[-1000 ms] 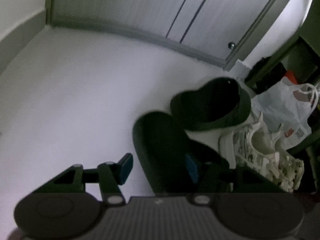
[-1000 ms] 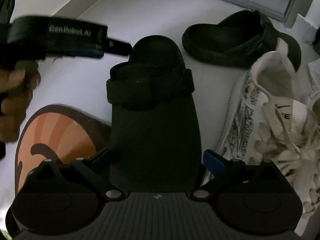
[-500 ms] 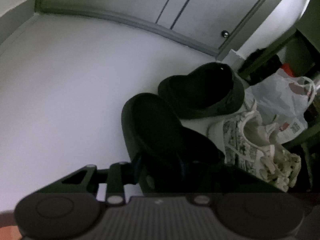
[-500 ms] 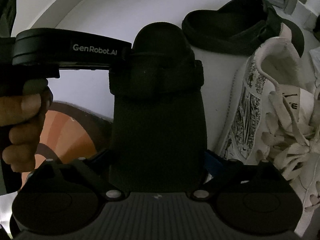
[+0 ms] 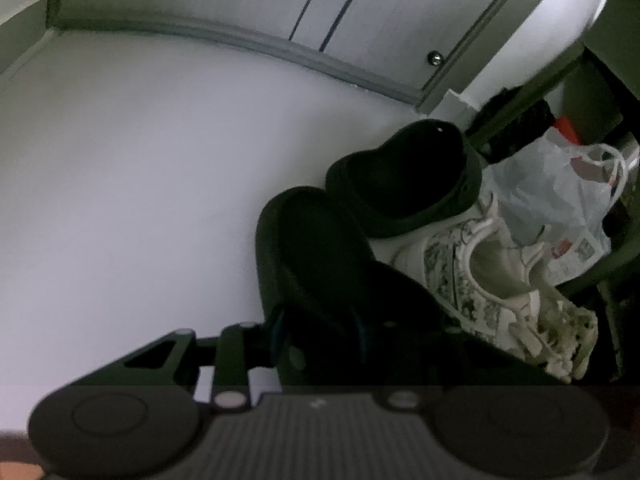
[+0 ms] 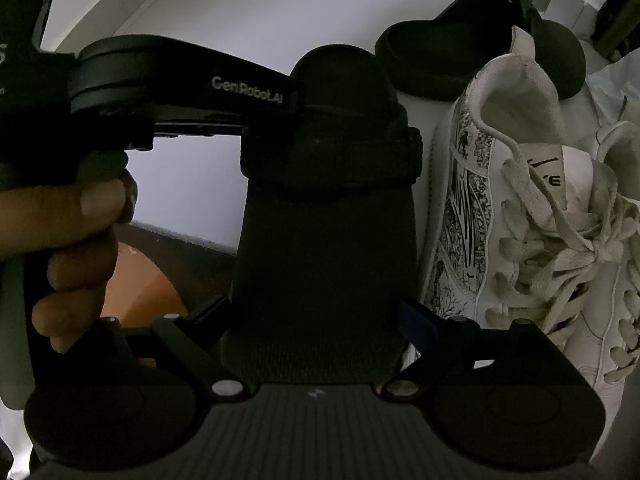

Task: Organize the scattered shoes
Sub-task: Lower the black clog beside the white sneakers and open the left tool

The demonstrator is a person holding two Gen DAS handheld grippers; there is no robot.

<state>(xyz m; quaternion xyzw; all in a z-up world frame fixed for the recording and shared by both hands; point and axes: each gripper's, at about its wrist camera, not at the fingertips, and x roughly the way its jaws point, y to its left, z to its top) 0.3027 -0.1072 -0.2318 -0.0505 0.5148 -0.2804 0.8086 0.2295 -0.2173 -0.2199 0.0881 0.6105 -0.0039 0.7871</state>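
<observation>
A black strap sandal [image 5: 320,248] lies on the pale floor [image 5: 120,200]. My left gripper [image 5: 320,332] is closing on the sandal's near side at the strap, and its pads press the edge. In the right wrist view it comes in from the left, its tip [image 6: 296,100] at the strap. The sandal's [image 6: 324,240] heel lies between my right gripper's [image 6: 316,316] wide jaws, which are closing with the pads right at its sides. A black clog [image 6: 460,52] lies beyond the toe, and a white printed sneaker [image 6: 500,200] lies to the right.
A person's hand [image 6: 72,240] grips the left gripper's handle. An orange and brown mat [image 6: 140,280] lies at the lower left. A plastic bag [image 5: 552,200] and a dark shelf unit [image 5: 600,80] crowd the right. Grey cabinet doors [image 5: 320,8] line the back.
My left gripper moved in onto the sandal's side and its jaws narrowed around the edge. My right gripper's fingers drew slightly inward around the heel. The shoes have not shifted.
</observation>
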